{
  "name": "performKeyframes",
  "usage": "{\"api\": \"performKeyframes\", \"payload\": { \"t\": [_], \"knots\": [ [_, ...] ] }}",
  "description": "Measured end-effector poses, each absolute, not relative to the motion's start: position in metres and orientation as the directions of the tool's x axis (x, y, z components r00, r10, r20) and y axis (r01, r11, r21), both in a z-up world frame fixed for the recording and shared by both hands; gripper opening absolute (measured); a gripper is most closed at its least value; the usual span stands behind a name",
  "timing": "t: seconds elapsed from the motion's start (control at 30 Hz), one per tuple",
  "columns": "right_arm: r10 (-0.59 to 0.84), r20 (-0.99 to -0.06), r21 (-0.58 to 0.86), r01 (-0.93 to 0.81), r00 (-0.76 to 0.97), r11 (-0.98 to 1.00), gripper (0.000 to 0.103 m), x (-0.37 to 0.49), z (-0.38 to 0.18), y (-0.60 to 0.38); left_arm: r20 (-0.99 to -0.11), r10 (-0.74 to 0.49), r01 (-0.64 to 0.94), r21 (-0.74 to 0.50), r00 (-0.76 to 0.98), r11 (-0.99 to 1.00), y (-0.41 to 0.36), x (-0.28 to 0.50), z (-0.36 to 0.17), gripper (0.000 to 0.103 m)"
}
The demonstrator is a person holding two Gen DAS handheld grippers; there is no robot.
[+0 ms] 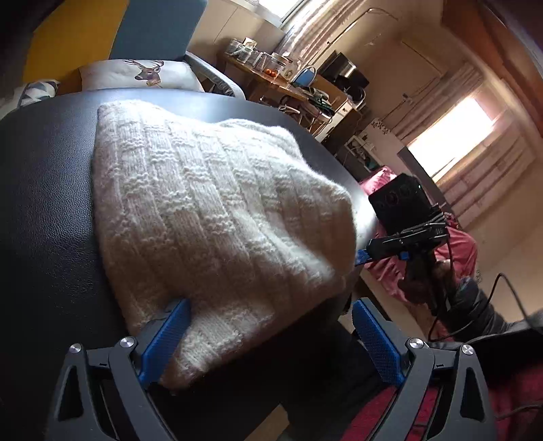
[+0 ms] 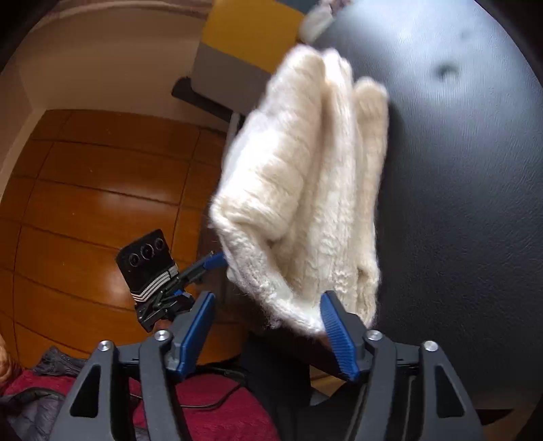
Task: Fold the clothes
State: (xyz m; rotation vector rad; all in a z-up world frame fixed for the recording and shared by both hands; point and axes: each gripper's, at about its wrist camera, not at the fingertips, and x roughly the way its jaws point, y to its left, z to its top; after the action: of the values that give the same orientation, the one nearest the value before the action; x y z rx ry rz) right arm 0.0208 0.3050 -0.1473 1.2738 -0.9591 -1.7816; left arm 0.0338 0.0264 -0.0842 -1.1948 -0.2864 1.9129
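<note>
A folded cream knit sweater [image 1: 217,203] lies on the black leather-look table [image 1: 51,203], and its near corner hangs over the table's edge. My left gripper [image 1: 271,302] is open wide around that corner. Only its left finger [image 1: 166,339] touches the knit. In the right wrist view the sweater [image 2: 305,190] shows as a thick stack of layers, blurred. My right gripper [image 2: 268,295] is open at the stack's near edge, with the wool brushing its right finger [image 2: 339,336]. Each gripper appears in the other's view, at the sweater's side.
Behind the table stands a blue chair [image 1: 159,30] with a deer cushion [image 1: 139,73]. A cluttered wooden desk [image 1: 292,84] is at the back. Red fabric [image 2: 210,414] and black cables [image 1: 475,305] lie below the table edge. Wooden floor [image 2: 85,190] shows at left.
</note>
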Motion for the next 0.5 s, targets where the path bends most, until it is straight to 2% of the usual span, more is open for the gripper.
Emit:
{"api": "performKeyframes", "payload": {
  "t": [0.2,0.33,0.4,0.5],
  "knots": [
    [-0.783,-0.405,0.844,0.135,-0.472,-0.518,0.068,-0.007,-0.115,0.315,-0.615,0.76,-0.508,-0.595,-0.21,-0.623,0.033,0.024,-0.087,0.097],
    [-0.781,-0.434,0.875,-0.003,-0.449,-0.485,0.068,-0.041,-0.136,0.302,-0.624,0.75,-0.526,-0.572,-0.219,-0.629,0.039,0.024,-0.091,0.098],
    [-0.789,-0.455,0.881,-0.076,-0.413,-0.468,0.068,-0.056,-0.151,0.294,-0.631,0.744,-0.555,-0.546,-0.221,-0.628,0.041,0.027,-0.094,0.102],
    [-0.795,-0.465,0.874,-0.058,-0.39,-0.483,0.065,-0.062,-0.164,0.277,-0.661,0.712,-0.606,-0.473,-0.236,-0.64,0.048,0.034,-0.097,0.103]
  ]
}}
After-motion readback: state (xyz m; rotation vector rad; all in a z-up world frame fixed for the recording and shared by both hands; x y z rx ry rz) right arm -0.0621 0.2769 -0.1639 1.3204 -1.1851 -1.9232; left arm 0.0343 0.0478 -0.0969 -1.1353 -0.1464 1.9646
